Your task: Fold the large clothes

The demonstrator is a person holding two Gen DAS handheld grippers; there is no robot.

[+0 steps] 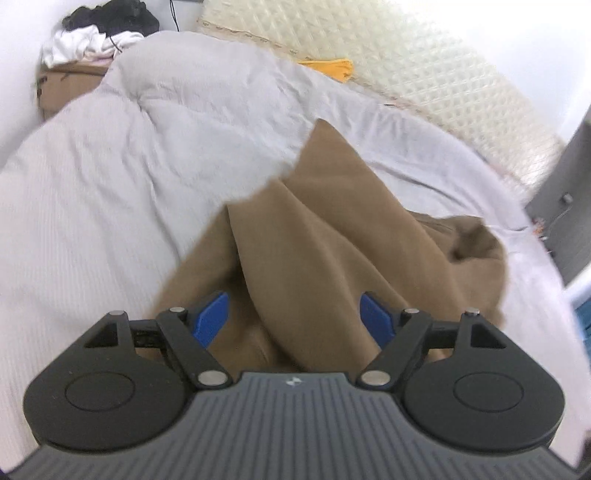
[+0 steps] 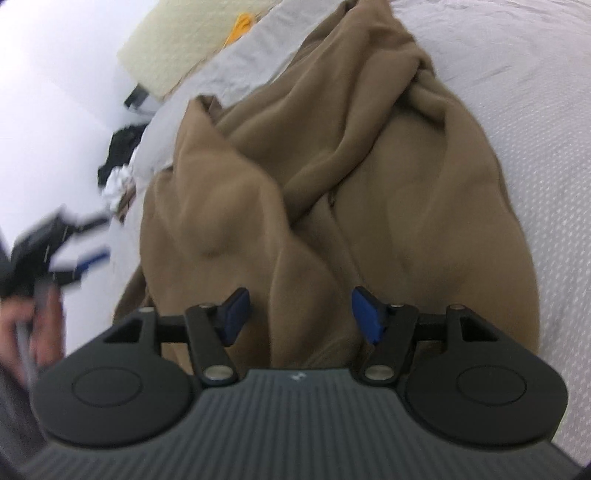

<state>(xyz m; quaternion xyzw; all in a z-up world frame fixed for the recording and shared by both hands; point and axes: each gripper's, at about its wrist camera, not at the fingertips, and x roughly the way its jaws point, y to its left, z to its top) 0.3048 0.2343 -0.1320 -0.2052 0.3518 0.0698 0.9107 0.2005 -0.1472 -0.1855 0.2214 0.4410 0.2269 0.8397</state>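
A large brown garment lies crumpled in thick folds on the pale grey bed cover. My left gripper hovers over its near end, blue pads wide apart, a raised fold running between them without being pinched. In the right wrist view the same brown garment fills the middle. My right gripper is open above it, pads clear of the cloth ridge between them. At the left edge of that view the left gripper appears blurred, held by a hand off to the garment's side.
A cream quilted mattress pad leans along the far side of the bed, with a yellow item beside it. Black and white clothes are piled on a cardboard box. A grey cabinet stands at right.
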